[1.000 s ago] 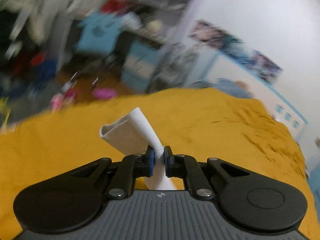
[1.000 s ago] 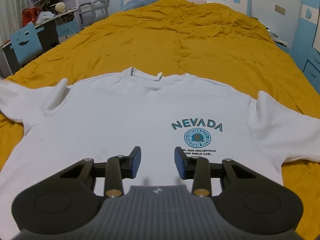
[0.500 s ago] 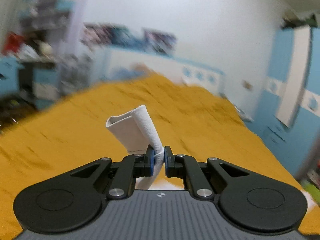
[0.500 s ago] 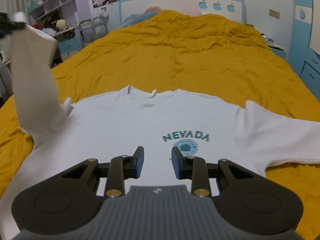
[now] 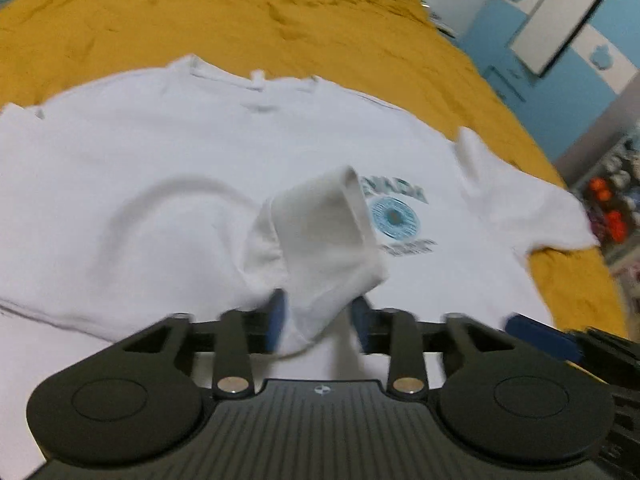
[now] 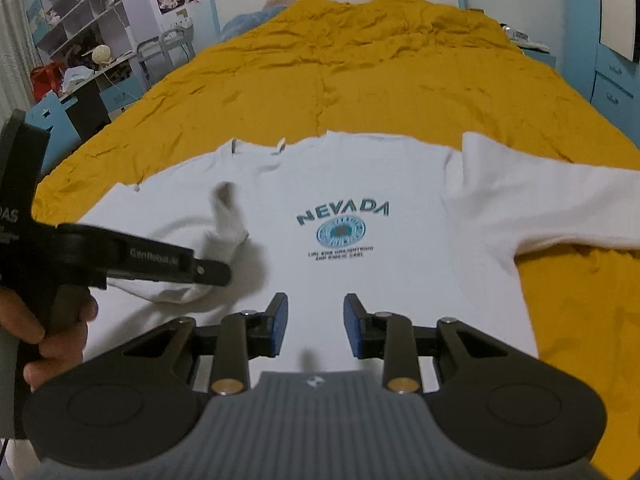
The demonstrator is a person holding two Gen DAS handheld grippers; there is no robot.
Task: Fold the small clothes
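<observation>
white sleeve [image 5: 324, 236] lies between the parted left gripper [image 5: 318, 320], right gripper [image 6: 315, 322] wide.

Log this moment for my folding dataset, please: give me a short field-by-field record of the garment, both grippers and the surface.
garment: white T-shirt, front up, NEVADA print showing
left sleeve: brought over the chest, cuff standing up between the left gripper's open jaws
right sleeve: spread flat on the bedspread
left gripper: open, sleeve fabric loose between its fingers
right gripper: open, empty, over the shirt's lower part
surface: mustard-yellow bedspread
</observation>
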